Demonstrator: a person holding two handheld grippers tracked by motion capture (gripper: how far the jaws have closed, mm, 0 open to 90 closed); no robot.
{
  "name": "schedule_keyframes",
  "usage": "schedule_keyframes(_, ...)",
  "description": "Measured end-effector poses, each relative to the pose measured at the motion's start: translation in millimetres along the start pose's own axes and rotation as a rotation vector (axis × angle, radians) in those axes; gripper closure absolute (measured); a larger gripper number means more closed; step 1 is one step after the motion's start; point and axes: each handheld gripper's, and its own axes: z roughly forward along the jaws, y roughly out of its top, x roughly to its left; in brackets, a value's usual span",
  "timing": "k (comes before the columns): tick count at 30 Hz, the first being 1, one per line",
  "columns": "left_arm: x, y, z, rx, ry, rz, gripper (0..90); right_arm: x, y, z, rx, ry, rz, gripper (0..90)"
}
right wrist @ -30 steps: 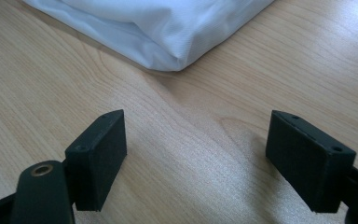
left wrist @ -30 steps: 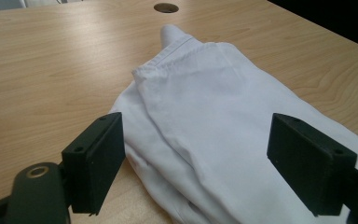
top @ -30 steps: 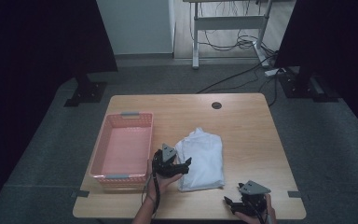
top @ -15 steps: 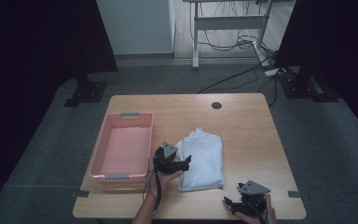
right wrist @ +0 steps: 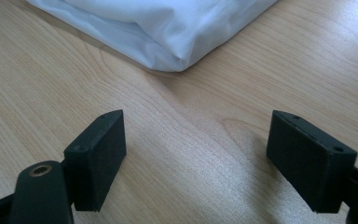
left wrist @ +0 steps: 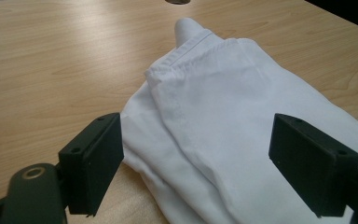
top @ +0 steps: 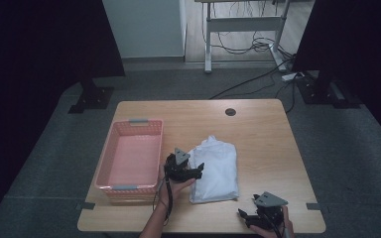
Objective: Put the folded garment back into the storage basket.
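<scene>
A folded white garment lies in the middle of the wooden table. My left gripper hovers at the garment's left edge, jaws wide open, and the cloth spans the gap between them without being pinched. Near the table's front edge my right gripper rests open over bare wood, with a folded corner of the garment a short way ahead of its jaws.
A pink plastic basket with nothing inside stands on the left of the table, close to my left hand. A round cable hole sits near the far edge. Dark floor, desk legs and cables lie beyond.
My left gripper has edged slightly to the right onto the garment's edge. The right gripper has stayed in place.
</scene>
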Motion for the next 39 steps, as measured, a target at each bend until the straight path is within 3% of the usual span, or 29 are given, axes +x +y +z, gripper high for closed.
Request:
schedule_keyframes(11, 6.7, 3.0, 11.0, 0.004, 0.003, -0.033, 17.3, 0.2, -0.2, -0.1, -0.001, -0.001, 0.001, 19.6)
schedule_keyframes(27, 19.8, 1.0, 38.9, 0.054, 0.02, -0.061, 17.0, 0.9, -0.6, -0.5, -0.001, 0.0, -0.001, 19.6)
schedule_keyframes(39, 15.0, 10.7, 56.6, 0.073, 0.008, -0.039, 17.0, 3.0, -2.4, -1.9, -0.006, -0.008, 0.007, 19.6)
